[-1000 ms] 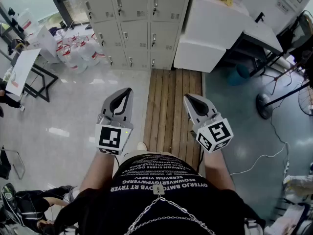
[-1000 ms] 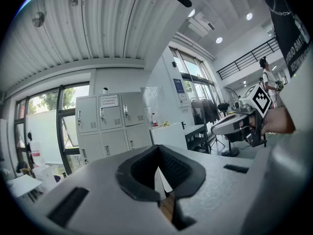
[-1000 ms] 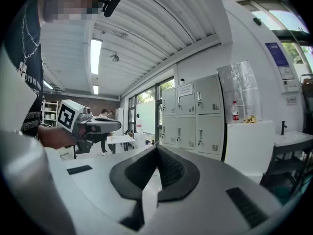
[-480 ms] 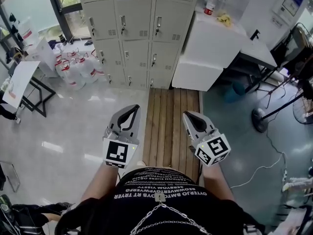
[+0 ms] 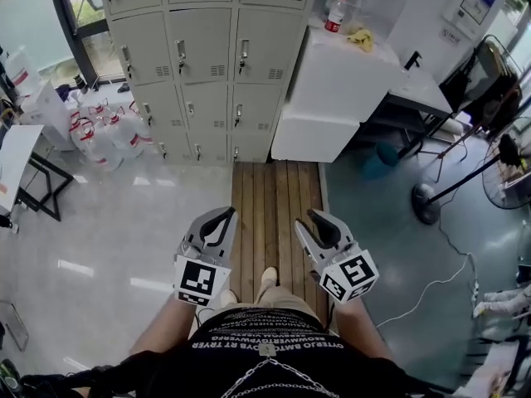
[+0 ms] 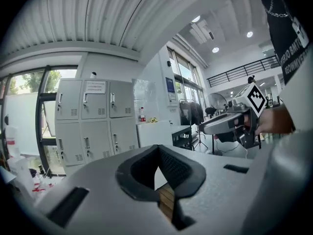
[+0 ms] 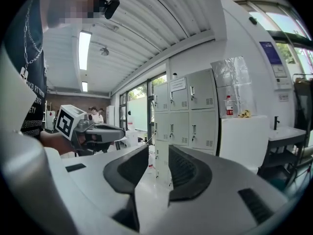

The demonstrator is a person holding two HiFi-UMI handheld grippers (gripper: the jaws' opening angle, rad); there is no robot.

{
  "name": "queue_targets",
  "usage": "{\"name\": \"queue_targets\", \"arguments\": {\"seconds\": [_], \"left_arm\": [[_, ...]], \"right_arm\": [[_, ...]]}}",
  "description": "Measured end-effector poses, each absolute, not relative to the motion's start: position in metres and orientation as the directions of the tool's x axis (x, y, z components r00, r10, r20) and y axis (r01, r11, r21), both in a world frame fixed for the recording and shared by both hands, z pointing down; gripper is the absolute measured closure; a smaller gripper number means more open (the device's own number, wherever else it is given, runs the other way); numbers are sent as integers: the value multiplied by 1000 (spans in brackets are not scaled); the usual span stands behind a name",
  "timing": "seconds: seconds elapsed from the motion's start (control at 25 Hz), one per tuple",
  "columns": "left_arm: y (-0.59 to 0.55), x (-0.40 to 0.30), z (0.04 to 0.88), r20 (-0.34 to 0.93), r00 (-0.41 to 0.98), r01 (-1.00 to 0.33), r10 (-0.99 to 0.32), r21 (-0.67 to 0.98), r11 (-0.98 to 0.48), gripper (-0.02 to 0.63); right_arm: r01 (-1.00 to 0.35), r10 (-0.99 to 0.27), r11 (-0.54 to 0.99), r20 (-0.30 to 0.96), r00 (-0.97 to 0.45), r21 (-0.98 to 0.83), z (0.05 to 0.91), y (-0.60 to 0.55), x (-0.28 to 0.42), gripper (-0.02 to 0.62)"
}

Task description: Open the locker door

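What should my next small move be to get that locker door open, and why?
Probably step forward along the wooden walkway toward the lockers: they stand far ahead, doors shut. The right claw has just been opening, nothing between its jaws.

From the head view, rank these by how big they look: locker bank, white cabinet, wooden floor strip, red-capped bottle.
1. locker bank, largest, though cut off at the top edge.
2. white cabinet and wooden floor strip look about alike; the strip lies nearer the camera, so I leave them unranked.
3. red-capped bottle, smallest by far.
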State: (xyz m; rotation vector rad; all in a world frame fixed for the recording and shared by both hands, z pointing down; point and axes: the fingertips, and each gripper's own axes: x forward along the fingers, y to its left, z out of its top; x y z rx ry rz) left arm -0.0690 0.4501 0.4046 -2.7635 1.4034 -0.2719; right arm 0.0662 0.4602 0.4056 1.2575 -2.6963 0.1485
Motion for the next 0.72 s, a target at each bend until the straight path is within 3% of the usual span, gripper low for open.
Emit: {"name": "queue_targets", "arguments": {"seconds": [0.2, 0.72], "left_arm": [[397, -44, 398, 126, 572, -802, -811, -125, -584, 612], [312, -28, 385, 107, 484, -861, -868, -121, -495, 612]], "right_arm": [[-786, -763, 615, 207, -613, -59, 423, 410, 100, 460], [-731, -713, 676, 169, -680, -89, 425, 304, 132, 459]]}}
